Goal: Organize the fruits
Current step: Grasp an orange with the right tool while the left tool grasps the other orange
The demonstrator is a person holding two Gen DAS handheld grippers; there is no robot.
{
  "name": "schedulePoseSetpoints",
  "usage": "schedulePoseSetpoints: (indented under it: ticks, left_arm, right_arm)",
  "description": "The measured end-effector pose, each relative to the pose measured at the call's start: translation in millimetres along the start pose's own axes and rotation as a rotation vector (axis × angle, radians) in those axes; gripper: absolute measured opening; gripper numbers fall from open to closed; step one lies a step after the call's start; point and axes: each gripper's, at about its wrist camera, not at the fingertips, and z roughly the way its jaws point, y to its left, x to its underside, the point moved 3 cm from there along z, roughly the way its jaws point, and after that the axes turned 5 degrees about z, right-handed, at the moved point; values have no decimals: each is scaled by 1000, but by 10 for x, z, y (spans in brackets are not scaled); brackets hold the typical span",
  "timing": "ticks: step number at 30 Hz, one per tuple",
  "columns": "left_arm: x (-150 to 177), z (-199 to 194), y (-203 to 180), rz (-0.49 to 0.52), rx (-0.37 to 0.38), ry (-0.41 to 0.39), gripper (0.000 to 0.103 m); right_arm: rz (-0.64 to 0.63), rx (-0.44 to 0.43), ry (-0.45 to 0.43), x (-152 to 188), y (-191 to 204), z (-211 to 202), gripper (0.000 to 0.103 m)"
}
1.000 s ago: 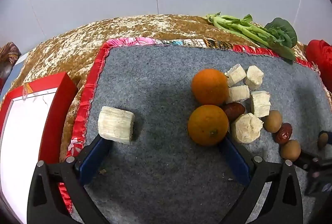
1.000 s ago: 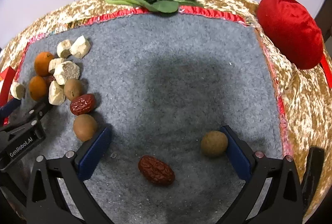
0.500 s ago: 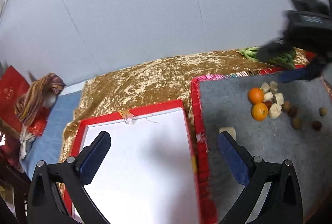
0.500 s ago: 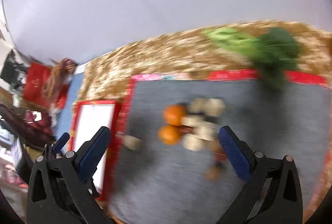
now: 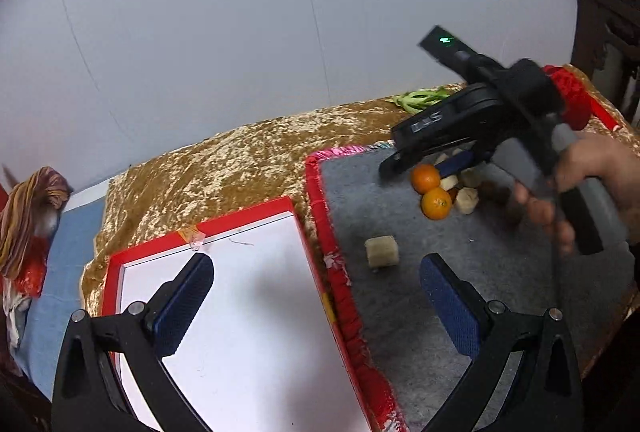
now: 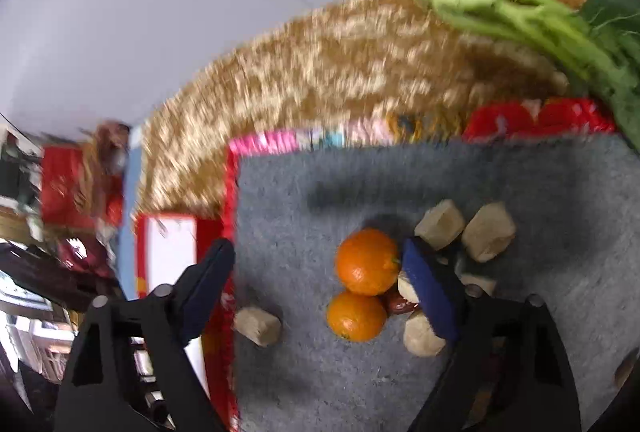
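Two oranges (image 6: 366, 261) (image 6: 356, 316) lie on a grey felt mat (image 6: 304, 216) with several pale sugarcane chunks (image 6: 440, 225) and a red date (image 6: 401, 305) beside them. One chunk (image 5: 382, 251) lies apart near the mat's left edge. My right gripper (image 6: 320, 280) is open and empty, low over the oranges, its right finger (image 6: 428, 292) beside the far orange; it also shows in the left wrist view (image 5: 424, 160). My left gripper (image 5: 316, 296) is open and empty, raised over the red-rimmed white tray (image 5: 120, 260) and the mat's left edge.
A gold cloth (image 5: 224, 168) covers the table under the mat. Green leafy vegetables (image 6: 520, 12) lie at the back. A red cloth bundle (image 5: 568, 96) sits at the back right. Striped and red fabrics (image 5: 28, 208) lie off the table's left side.
My right gripper has swung left and down to the oranges. My left gripper has pulled back and left, away from the lone chunk, to above the white tray.
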Motion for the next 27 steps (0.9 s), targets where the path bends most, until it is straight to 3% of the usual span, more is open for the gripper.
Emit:
schedulePoseSetpoints:
  ticks: [2, 3, 7, 9, 13, 18, 21, 24, 27]
  left_arm:
    - [8, 35, -19, 16, 13, 8, 103]
    - [7, 63, -38, 24, 18, 12, 103]
    - [-14, 123, -117, 44, 55, 8, 103]
    - [-59, 181, -180, 63, 87, 9, 103]
    - [-172, 387, -275, 41, 145, 24, 102]
    - [-337, 611, -419, -11, 262, -18, 100]
    - [-436, 844, -590, 6, 262, 1, 94]
    - [-443, 1016, -758, 98, 237, 36, 90]
    - [-420, 1168, -841, 142, 232, 61, 73]
  right_arm:
    - [-50, 95, 6, -27, 84, 66, 81]
    - [-37, 101, 15, -66, 64, 58, 80]
    - [-71, 203, -12, -130, -32, 143, 42]
    - [-123, 241, -13, -107, -32, 109, 36]
    - [-163, 185, -33, -106, -105, -28, 36]
    - [-70, -26, -45, -105, -305, -428, 36]
    - [-29, -110, -76, -76, -444, -705, 36]
    - [9, -184, -97, 27, -558, -900, 36]
    - [5, -196, -125, 152, -556, -1032, 36]
